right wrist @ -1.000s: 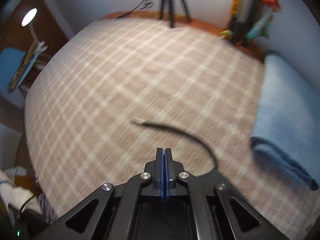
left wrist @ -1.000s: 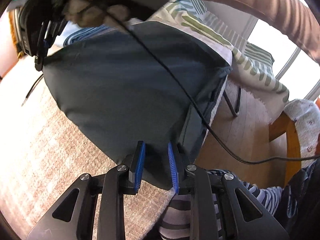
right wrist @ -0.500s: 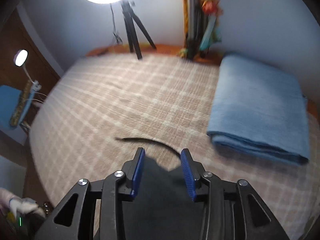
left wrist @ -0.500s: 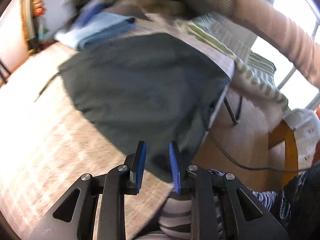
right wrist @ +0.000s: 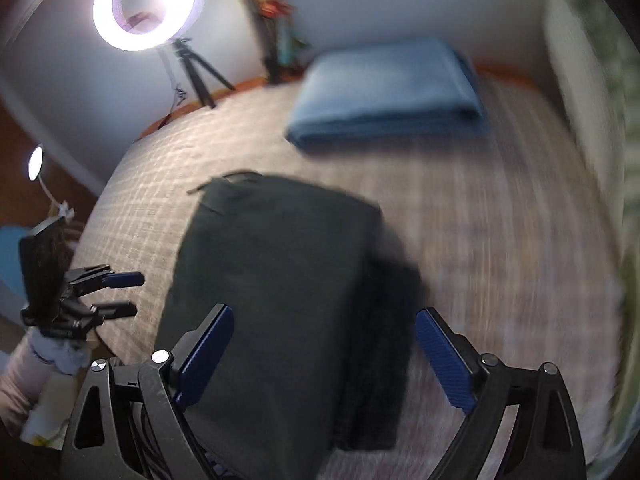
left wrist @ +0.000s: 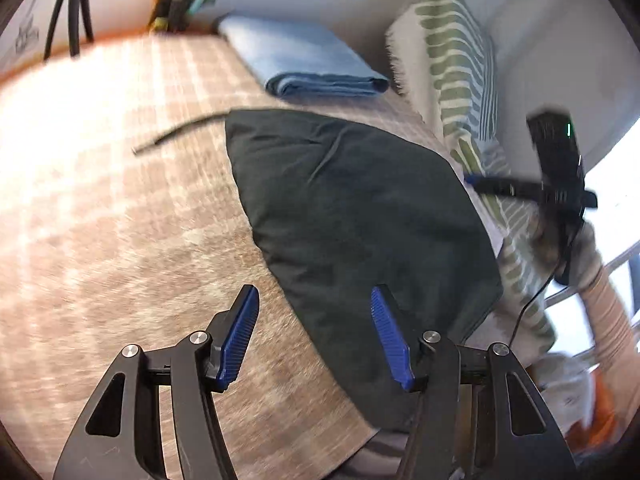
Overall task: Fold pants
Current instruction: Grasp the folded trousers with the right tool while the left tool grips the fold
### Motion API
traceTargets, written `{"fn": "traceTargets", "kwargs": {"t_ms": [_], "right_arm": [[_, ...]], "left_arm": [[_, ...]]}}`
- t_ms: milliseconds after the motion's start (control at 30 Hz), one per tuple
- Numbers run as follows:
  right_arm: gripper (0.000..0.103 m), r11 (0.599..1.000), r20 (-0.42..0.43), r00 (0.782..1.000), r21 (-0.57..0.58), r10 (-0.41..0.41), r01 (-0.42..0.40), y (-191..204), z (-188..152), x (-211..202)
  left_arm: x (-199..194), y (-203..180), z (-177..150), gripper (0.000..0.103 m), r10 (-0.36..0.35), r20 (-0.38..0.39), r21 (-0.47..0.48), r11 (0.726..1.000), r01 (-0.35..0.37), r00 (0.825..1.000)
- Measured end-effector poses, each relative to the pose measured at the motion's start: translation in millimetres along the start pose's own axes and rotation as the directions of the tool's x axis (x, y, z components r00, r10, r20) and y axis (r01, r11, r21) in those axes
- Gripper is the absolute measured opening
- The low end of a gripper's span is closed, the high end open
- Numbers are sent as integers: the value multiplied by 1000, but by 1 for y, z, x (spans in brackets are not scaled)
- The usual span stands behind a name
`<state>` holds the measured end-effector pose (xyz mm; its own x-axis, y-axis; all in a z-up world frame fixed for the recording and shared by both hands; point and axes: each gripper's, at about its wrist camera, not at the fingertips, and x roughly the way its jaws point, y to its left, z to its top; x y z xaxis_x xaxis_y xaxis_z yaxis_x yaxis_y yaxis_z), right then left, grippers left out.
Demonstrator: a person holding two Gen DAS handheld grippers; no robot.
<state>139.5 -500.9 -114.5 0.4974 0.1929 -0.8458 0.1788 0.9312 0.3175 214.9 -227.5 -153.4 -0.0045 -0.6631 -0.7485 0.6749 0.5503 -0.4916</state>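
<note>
Both tools are off the folded pants, which lie on the plaid bed.

Your left tool [left wrist: 316, 332] has just been opening and stands about half spread, pinching nothing; the pants' [left wrist: 360, 216] near edge crosses between its pads, the bulk running to 12 and 1 o'clock. Your right tool [right wrist: 324, 356] has just been opening too and now gapes wide above the pants [right wrist: 276, 280], the cloth filling its view from centre to 6 o'clock, untouched. The dark bundle looks already doubled, with a layer peeking out along its right side, so I judge squaring comes next: take the stray edge low, pull it flush, and keep clear of the blue towel [right wrist: 384, 88] at 12 o'clock.
</note>
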Motion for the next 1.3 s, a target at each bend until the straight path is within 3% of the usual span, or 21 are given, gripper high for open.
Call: {"fn": "traceTargets", "kwargs": {"t_ms": [133, 300, 567, 667, 767, 833, 933, 1167, 1300], "right_arm": [[94, 990, -8, 995, 94, 104, -102, -32, -15, 13], [94, 955, -5, 972, 190, 233, -228, -63, -29, 26], [100, 863, 22, 885, 212, 464, -458, -64, -40, 48], [97, 885, 24, 900, 174, 435, -432, -54, -40, 50], [79, 908, 21, 923, 168, 385, -383, -50, -41, 49], [55, 931, 12, 942, 153, 334, -332, -47, -42, 47], [41, 935, 12, 950, 173, 312, -309, -49, -45, 45], [33, 976, 63, 977, 69, 201, -205, -10, -44, 12], [33, 981, 106, 977, 45, 185, -190, 3, -40, -7]], "left_arm": [[21, 5, 4, 58, 4, -35, -47, 999, -5, 999], [37, 8, 3, 57, -32, -34, -102, 994, 28, 999], [45, 6, 11, 54, -49, 5, -112, 992, 50, 999], [47, 5, 13, 37, -27, 10, -97, 995, 28, 1000], [53, 8, 16, 25, -18, 11, -107, 994, 19, 1000], [55, 8, 17, 17, -10, 18, -109, 994, 12, 1000], [54, 3, 16, 12, 8, 30, -91, 996, -5, 1000], [35, -16, 19, 8, 23, 92, -33, 999, -20, 995], [20, -30, 26, 7, 29, 139, 17, 999, -31, 990]]}}
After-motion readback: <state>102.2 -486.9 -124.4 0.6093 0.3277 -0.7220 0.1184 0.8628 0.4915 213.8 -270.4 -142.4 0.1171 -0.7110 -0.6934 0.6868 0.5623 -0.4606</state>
